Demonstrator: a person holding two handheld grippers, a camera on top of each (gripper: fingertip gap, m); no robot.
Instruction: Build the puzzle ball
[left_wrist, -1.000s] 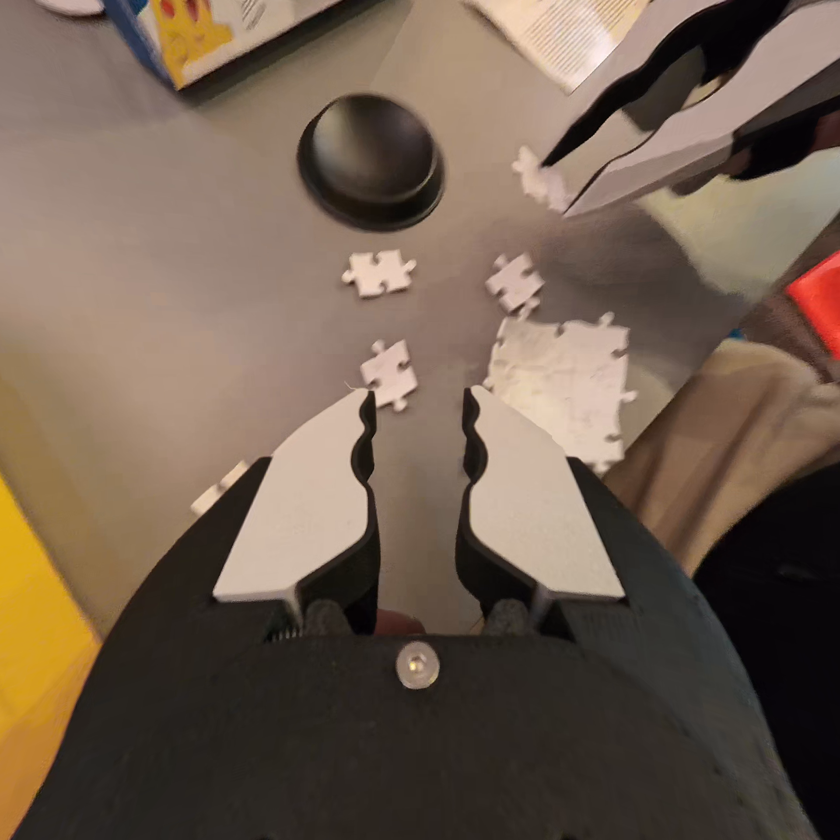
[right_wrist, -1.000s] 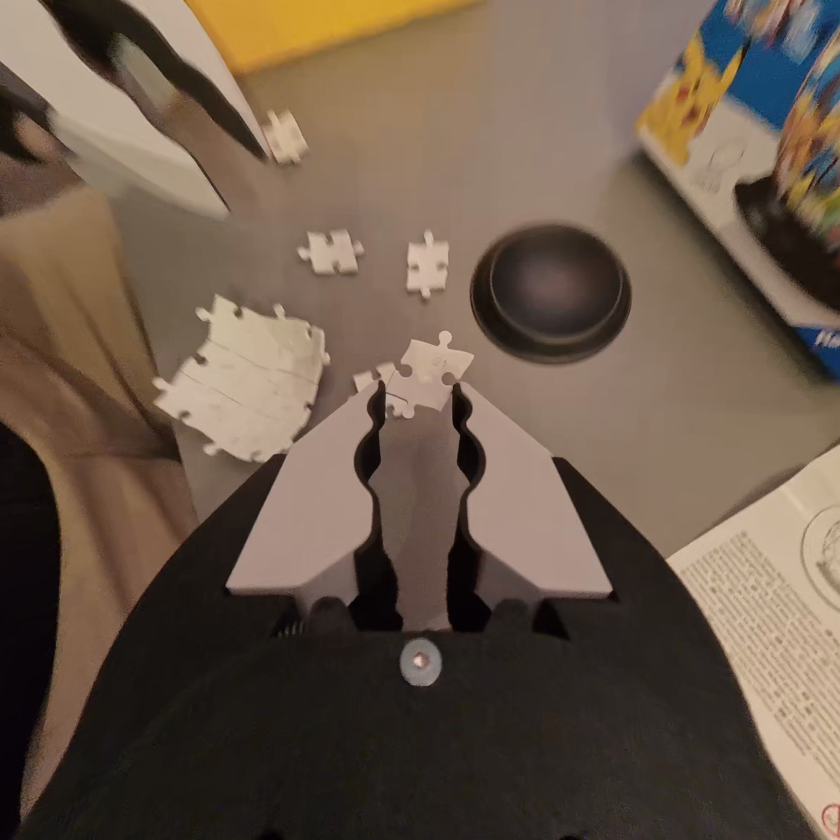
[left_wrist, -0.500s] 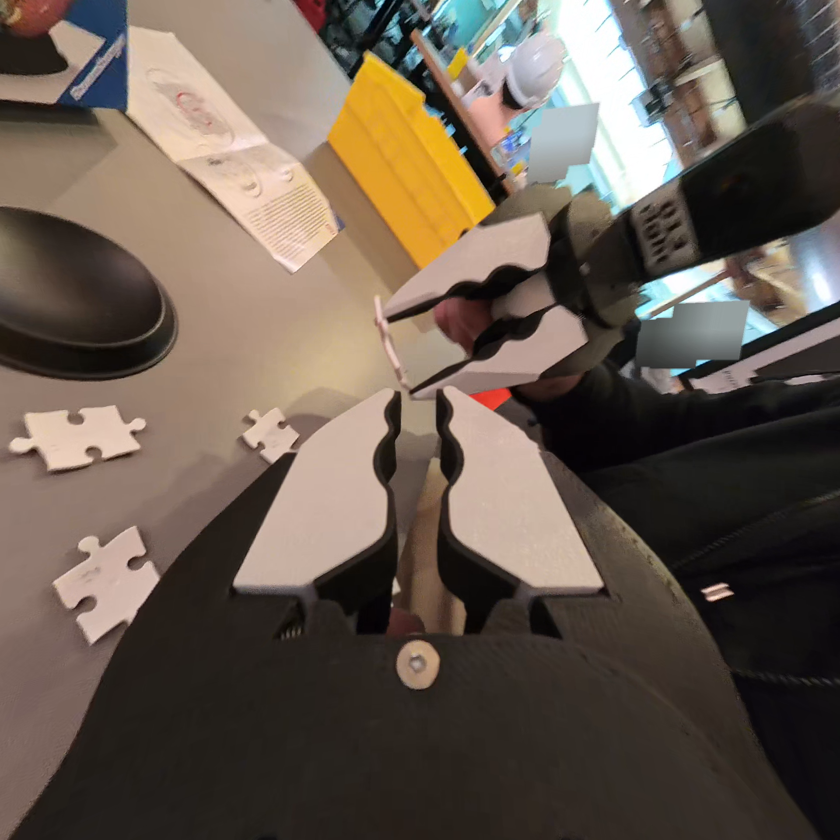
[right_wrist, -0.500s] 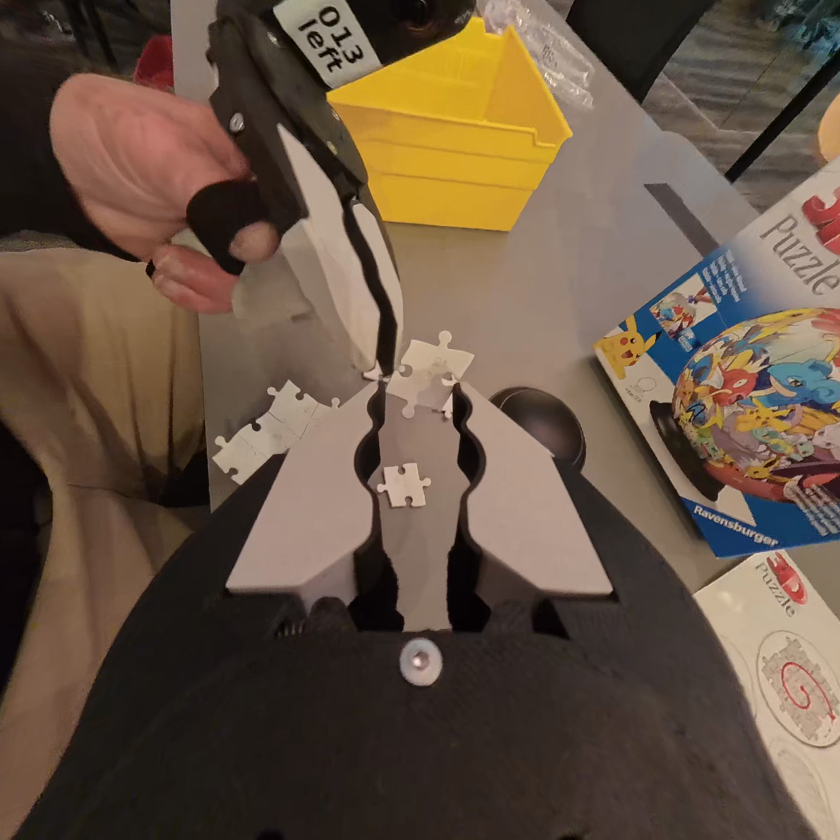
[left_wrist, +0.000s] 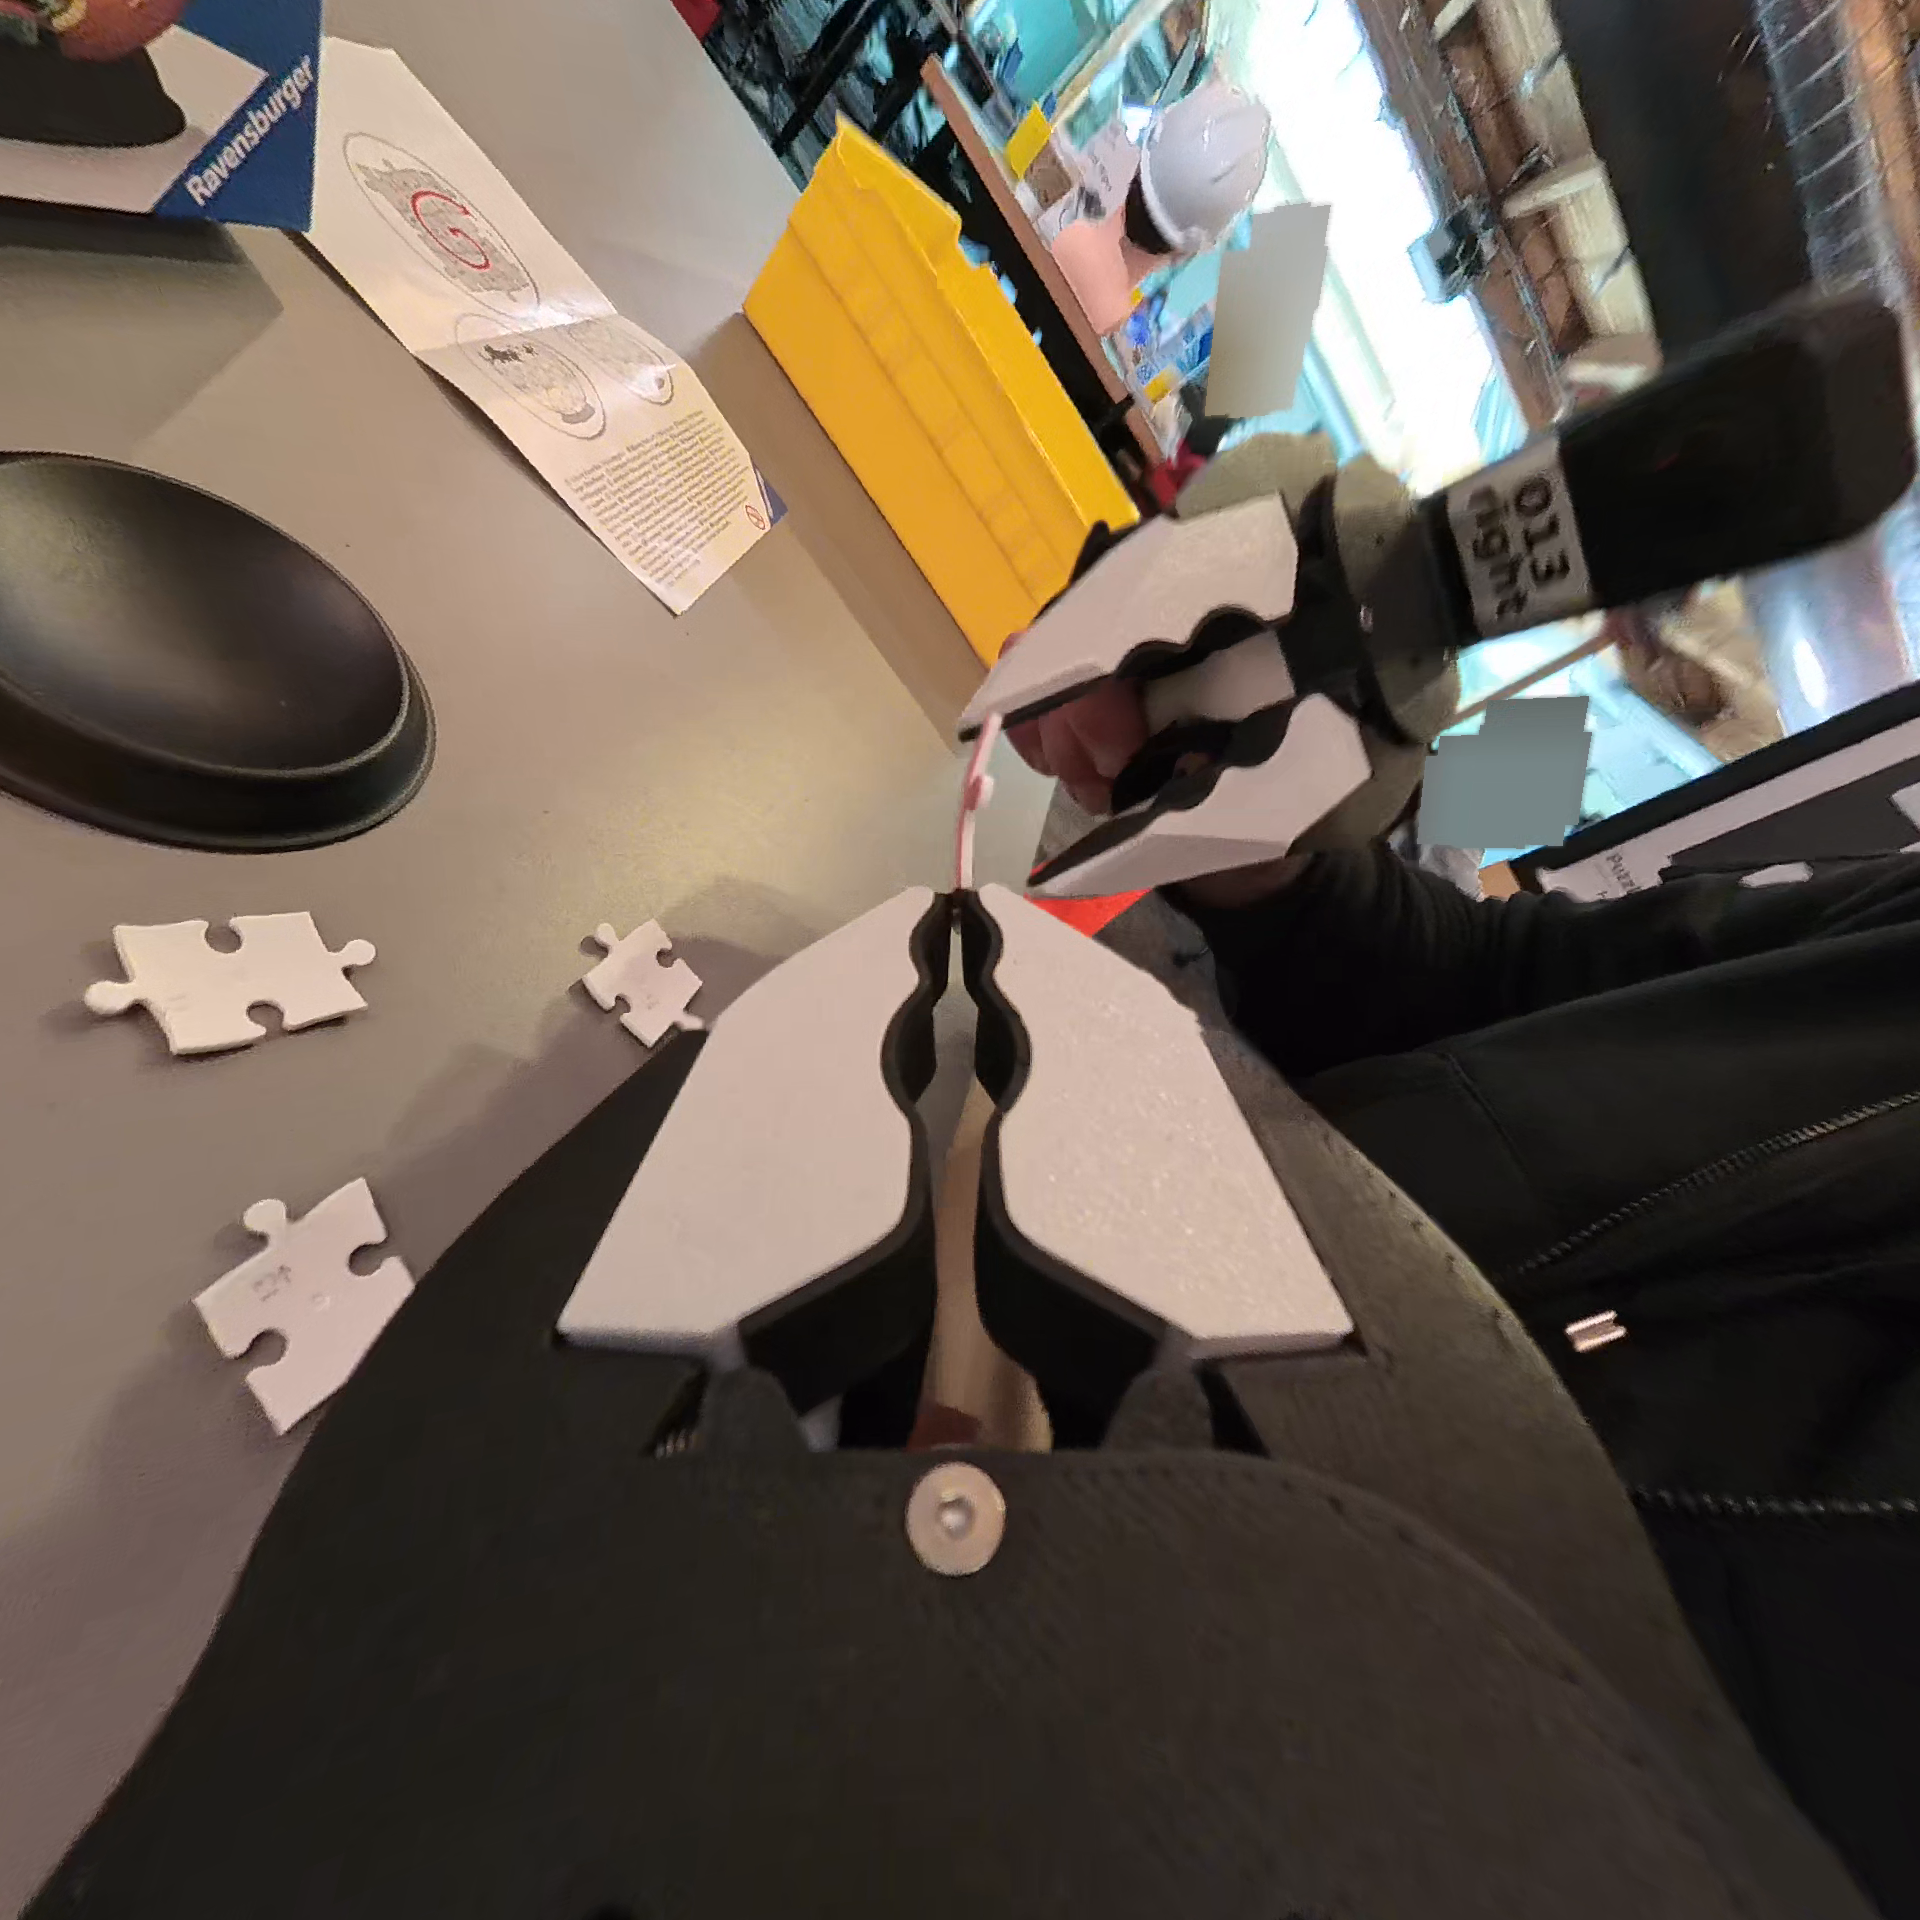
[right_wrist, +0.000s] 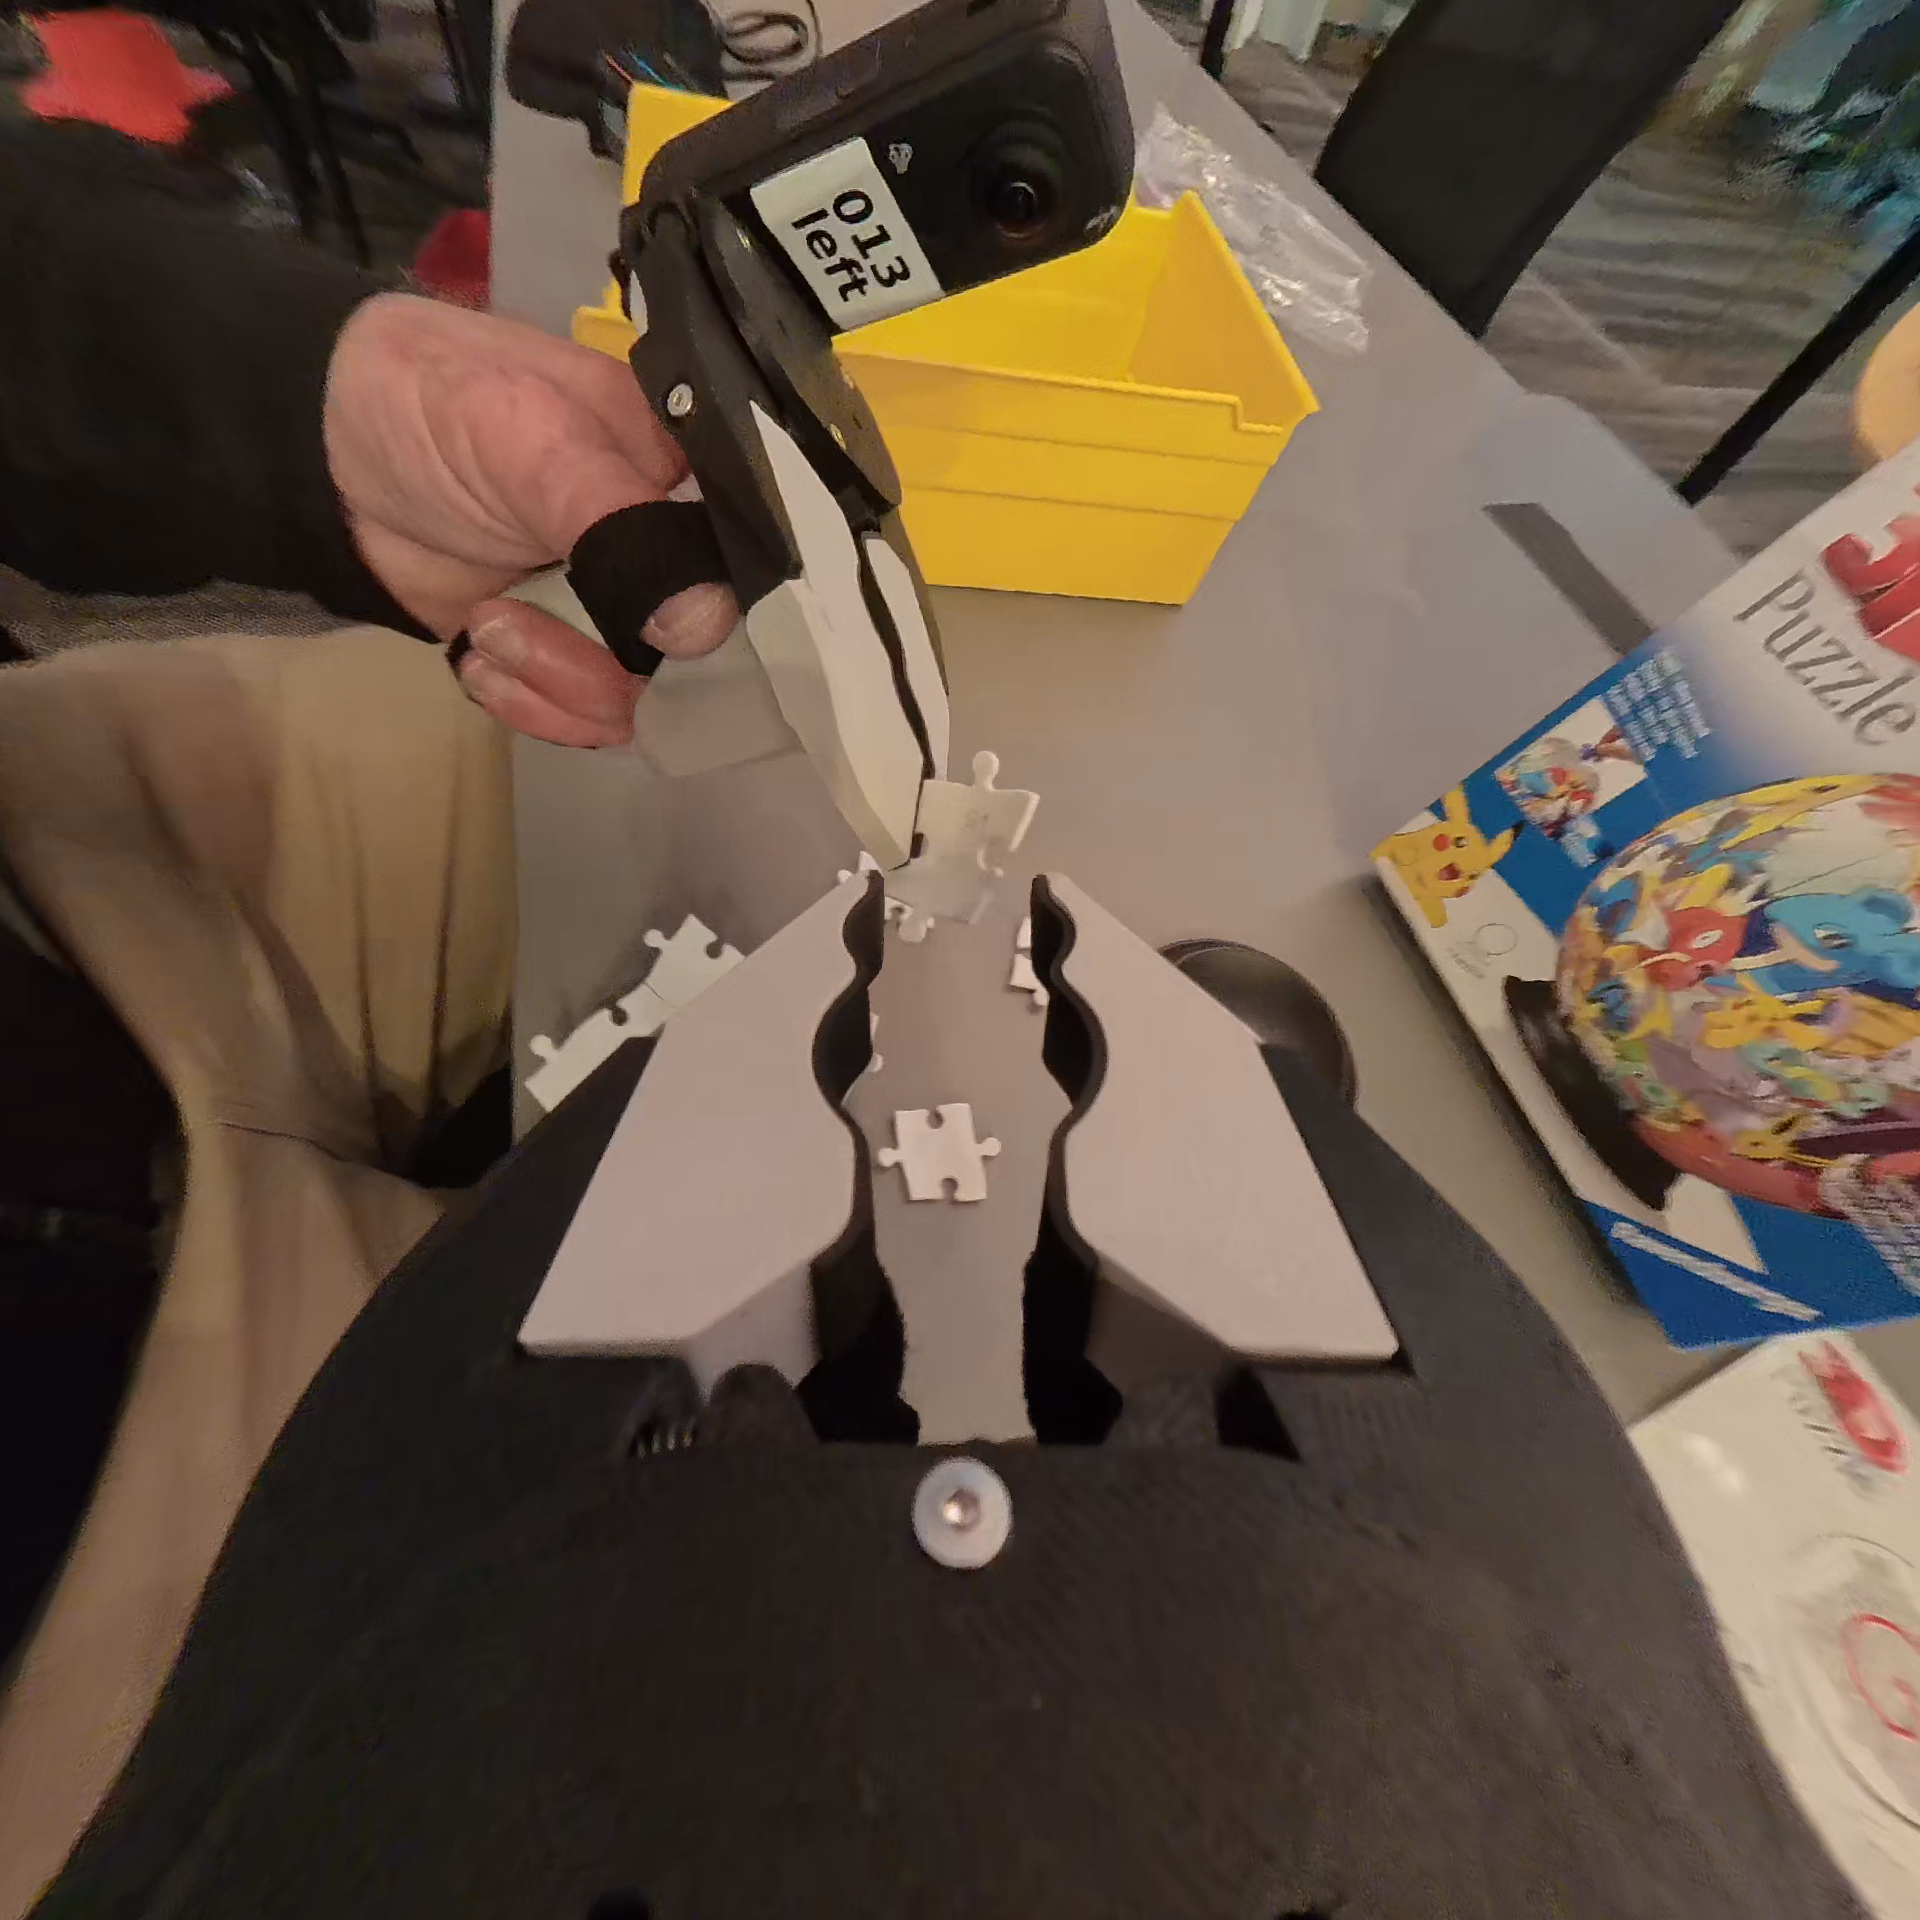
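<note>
- Since half a second ago my left gripper (left_wrist: 961, 914) has closed: the gap between its tips is gone, and they now pinch the lower edge of the puzzle piece (right_wrist: 977, 831).
- Left jaws: shut on that piece. In the left wrist view it stands edge-on, straight ahead of the tips, as a thin pale line.
- Right gripper (right_wrist: 954, 883): jaws part-way apart at the same width as before. The piece bridges them tip to tip, so I read this as a grip across its width.
- Both grippers therefore hold the one piece, in the air above the grey table (left_wrist: 623, 727).
- From the right wrist view the left gripper comes in from the upper left of my right jaws. A hand (right_wrist: 488, 488) is wrapped round its handle.
- One loose piece (right_wrist: 935, 1164) shows on the table through the gap between the right jaws.
- Joined patch of pieces (right_wrist: 634, 987): on the table just left of the right jaws, partly hidden by them.
- Black stand (right_wrist: 1268, 987): just right of the right jaws, half hidden. It is well to the left of the left jaws.
- Three single pieces lie on the table left of the left jaws.
- Yellow bin (right_wrist: 1039, 457): beyond the right tips, behind the left gripper.
- Puzzle box (right_wrist: 1714, 1039): far right of the right jaws.
</note>
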